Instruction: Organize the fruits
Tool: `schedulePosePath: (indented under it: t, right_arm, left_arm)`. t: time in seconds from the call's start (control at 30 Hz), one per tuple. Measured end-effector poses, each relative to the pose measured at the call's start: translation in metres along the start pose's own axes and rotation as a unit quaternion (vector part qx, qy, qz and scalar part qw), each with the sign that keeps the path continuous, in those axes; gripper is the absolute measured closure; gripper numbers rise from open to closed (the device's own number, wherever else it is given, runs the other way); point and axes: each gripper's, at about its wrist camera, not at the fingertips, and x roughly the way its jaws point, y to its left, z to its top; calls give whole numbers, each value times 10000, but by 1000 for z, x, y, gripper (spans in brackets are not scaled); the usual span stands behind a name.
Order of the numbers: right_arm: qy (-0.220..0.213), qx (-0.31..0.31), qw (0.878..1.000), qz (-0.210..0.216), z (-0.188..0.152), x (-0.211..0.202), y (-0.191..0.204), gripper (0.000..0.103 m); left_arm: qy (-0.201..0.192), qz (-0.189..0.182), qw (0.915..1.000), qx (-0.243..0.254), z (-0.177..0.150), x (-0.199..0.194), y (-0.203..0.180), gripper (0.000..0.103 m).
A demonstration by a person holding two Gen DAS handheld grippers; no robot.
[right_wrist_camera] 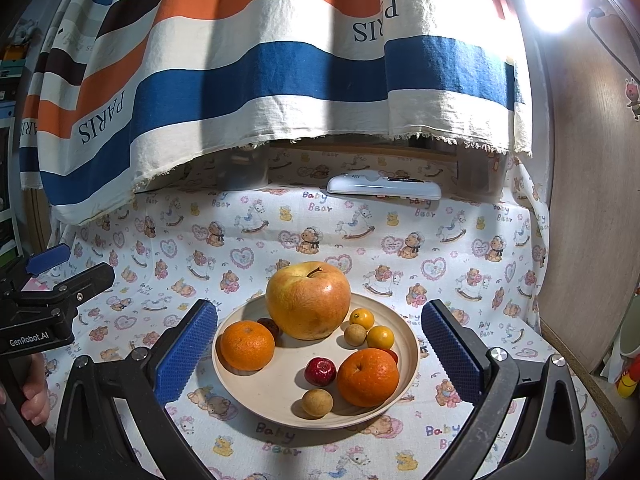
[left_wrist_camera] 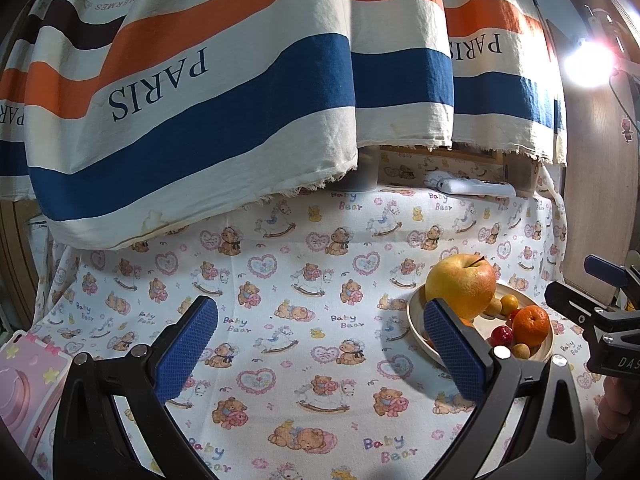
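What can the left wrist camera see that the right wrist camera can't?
Only the left wrist view shows a pink case at the cloth's left edge, and the right tool from the side.

Only the right wrist view shows the whole plate, with the second orange and the small dark fruit behind it, plus the left tool from the side.

Both show the big apple, the right-hand orange, the small red fruit, the bear-print cloth, the striped PARIS fabric, the white remote and the lamp.
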Motion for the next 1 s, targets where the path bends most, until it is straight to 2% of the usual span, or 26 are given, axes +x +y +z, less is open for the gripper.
schedulePosePath:
  t: [1.0]
  right_arm:
    - [6,-4,10000,9,1,1,0,1]
  left_arm:
    - [25,-64,10000,17,0,1,-2,1]
